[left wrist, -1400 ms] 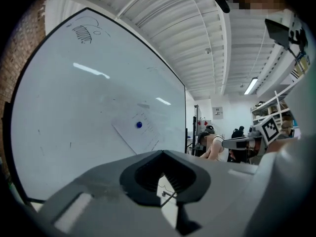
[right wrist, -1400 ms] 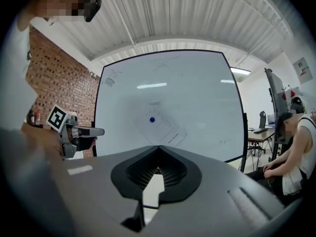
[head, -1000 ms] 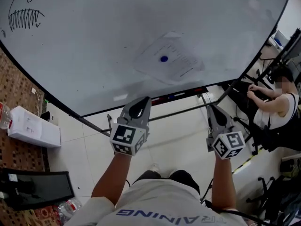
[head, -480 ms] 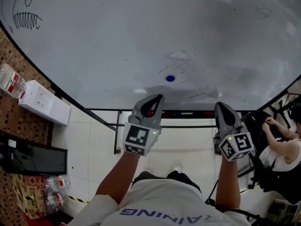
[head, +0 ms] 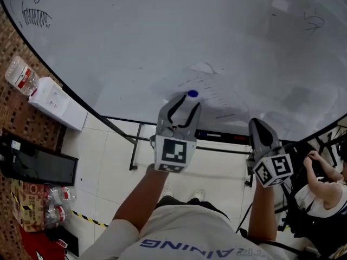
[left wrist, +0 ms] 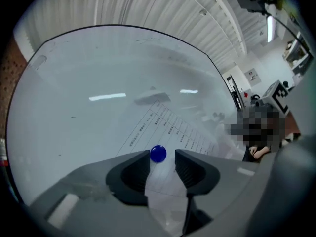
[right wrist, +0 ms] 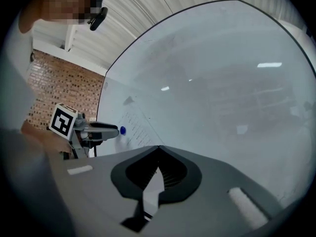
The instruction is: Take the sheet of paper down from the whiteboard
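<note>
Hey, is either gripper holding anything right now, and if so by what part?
Nothing is held. The left gripper, jaws opening, has the blue magnet between its tips, ungripped; the right gripper is shut, empty.

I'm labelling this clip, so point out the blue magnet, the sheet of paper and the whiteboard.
blue magnet (left wrist: 158,153): left gripper view, its centre.
sheet of paper (left wrist: 174,126): left gripper view, printed middle.
whiteboard (left wrist: 84,68): left gripper view, bare surface.

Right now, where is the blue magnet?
The blue magnet sits on the sheet of paper on the whiteboard, centre of the head view, at the tips of the left gripper, whose jaws are opening either side of it.
</note>
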Available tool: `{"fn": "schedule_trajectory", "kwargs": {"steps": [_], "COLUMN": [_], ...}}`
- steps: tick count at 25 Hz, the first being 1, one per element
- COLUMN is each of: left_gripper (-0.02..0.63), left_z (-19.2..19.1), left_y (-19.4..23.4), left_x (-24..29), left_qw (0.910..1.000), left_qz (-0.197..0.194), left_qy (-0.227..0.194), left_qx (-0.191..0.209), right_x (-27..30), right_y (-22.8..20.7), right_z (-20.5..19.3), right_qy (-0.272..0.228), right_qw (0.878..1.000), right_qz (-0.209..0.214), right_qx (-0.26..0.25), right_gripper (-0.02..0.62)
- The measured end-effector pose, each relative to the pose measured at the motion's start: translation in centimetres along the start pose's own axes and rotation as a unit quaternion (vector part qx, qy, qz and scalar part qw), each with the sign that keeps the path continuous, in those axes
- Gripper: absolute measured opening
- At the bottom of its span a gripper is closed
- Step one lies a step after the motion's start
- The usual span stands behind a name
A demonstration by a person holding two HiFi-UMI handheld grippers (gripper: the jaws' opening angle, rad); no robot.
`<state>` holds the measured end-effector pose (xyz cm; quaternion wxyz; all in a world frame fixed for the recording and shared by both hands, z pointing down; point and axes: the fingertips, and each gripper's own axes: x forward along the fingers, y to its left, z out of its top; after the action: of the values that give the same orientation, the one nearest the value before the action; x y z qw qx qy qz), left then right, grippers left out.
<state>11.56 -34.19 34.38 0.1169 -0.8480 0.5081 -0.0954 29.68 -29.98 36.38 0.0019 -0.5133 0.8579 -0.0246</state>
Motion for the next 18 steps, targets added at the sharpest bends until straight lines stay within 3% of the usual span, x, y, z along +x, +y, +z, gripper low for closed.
{"fn": "schedule_trajectory", "kwargs": {"steps": [3,18], "left_gripper": [0.179,0.133], "left_z": [0.2,-0.5], "left_y": [0.4,0.7], "left_x": [0.7,1.9], "left_qw": [0.9995,0.9976], "left_qz": [0.023,0.061], "left_qy": [0.009,0.031], "left_qx": [0.018,-0.006], "right_x": [-0.2,-0.2], "right_y": [-0.1,-0.8], "right_z": [-0.1,-1.4], "right_qy": [0.000,0.009], "right_qw": [1.000,1.000], "right_qz": [-0.002,-0.012], "right_qx": [0.001,0.009], "right_gripper": [0.006,0.006]}}
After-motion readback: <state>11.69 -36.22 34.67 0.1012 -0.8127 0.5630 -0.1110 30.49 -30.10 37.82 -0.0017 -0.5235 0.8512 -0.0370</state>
